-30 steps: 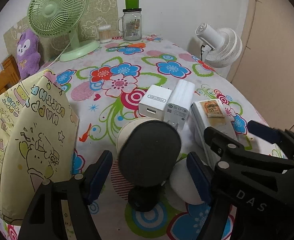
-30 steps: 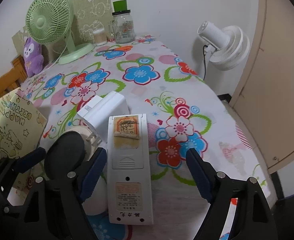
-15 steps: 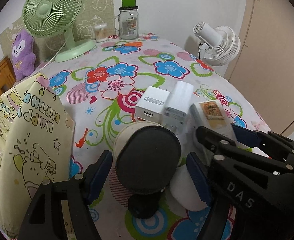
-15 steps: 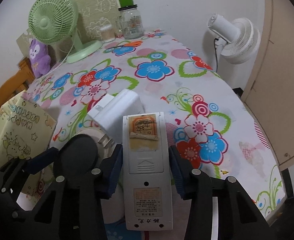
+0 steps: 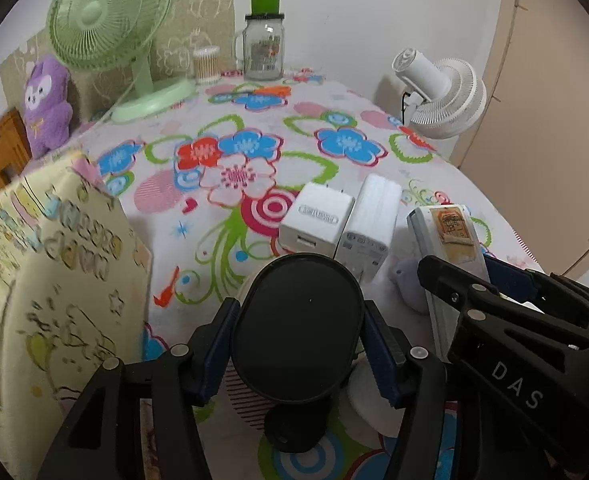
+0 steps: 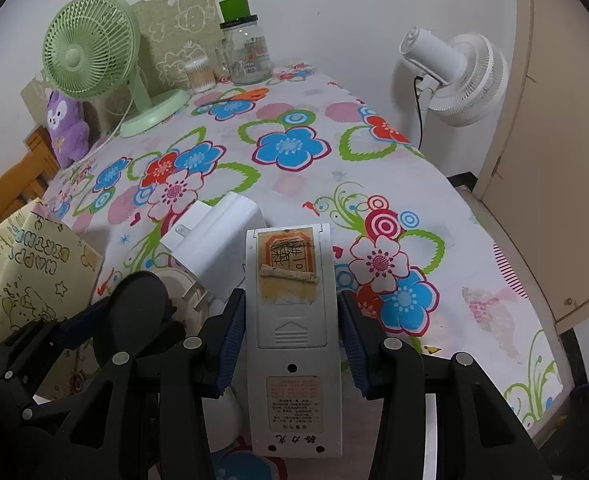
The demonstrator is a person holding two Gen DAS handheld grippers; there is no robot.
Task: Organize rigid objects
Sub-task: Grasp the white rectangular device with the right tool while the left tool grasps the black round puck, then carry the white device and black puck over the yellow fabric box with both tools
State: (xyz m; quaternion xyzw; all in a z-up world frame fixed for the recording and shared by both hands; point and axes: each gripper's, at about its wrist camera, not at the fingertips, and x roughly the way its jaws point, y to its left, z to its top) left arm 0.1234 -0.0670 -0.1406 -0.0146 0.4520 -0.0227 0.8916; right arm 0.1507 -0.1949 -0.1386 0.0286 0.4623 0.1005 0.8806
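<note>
At lower centre of each view, the left gripper (image 5: 296, 344) clenches the black oval mirror (image 5: 296, 330) while the right gripper (image 6: 292, 344) clenches the white remote control (image 6: 292, 336).

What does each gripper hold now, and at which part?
The left gripper clamps the black oval stand by its two side edges. The right gripper clamps the white remote by its long sides, near the middle.

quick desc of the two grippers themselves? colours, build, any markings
Both alike: the left gripper and right gripper have matte black angular plastic arms with round silver screw heads, ending in dark blue ribbed finger pads. White letters "DAS" mark the right gripper's body in the left wrist view. No cables or sleeves visible.
</note>
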